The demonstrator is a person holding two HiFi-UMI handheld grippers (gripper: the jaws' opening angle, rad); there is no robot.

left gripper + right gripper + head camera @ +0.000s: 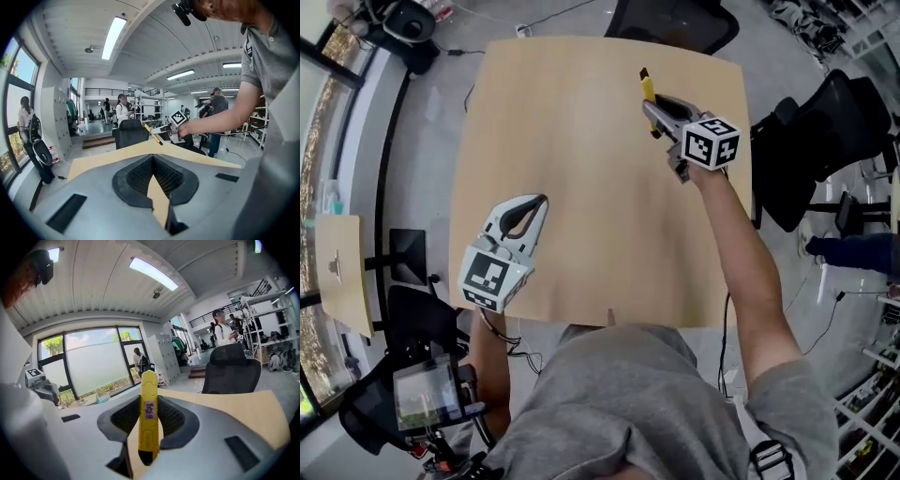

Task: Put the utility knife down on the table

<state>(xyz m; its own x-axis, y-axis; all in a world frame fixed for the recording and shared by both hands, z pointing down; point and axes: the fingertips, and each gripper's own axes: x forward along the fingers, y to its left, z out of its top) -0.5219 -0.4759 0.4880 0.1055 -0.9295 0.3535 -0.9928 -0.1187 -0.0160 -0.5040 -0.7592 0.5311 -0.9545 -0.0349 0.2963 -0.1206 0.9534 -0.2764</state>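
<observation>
The yellow utility knife [648, 87] is clamped in my right gripper [651, 106], held above the far right part of the tan table [581, 253]. In the right gripper view the knife [149, 414] stands upright between the jaws, its tip poking past them. My left gripper [541, 201] hovers over the near left of the table, jaws closed tip to tip with nothing between them [153, 158]. The left gripper view shows the right gripper [165, 130] and the knife [153, 134] across the table. The left gripper [41, 382] shows at the left edge of the right gripper view.
Black office chairs stand beyond the far edge [675, 21] and to the right [811, 155] of the table. A small light side table [341, 272] is at the left. Several people stand in the background [123, 110]. A wheeled device [427, 394] sits near my left side.
</observation>
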